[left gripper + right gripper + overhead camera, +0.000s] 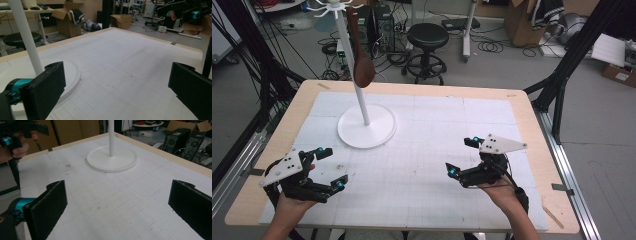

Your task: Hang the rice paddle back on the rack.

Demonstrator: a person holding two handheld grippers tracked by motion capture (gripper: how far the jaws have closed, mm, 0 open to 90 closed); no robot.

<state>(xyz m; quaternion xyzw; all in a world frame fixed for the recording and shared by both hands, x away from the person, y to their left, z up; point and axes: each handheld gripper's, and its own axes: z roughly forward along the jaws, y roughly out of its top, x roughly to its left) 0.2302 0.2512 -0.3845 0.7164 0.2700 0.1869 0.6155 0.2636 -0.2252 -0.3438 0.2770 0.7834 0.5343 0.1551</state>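
Bench (422, 165) carries a white gridded mat, bare at its near half. Stand (366, 127) sits at the far left, its pole upright, a brown wooden spoon (360, 55) hanging from the top hooks. Your left gripper (328, 169) and right gripper (462, 156) hover low near the front edge, well apart, fingers spread wide, holding nothing.

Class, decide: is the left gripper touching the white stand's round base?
Apart. The high view shows bare table mat between the left gripper and the white stand's round base.
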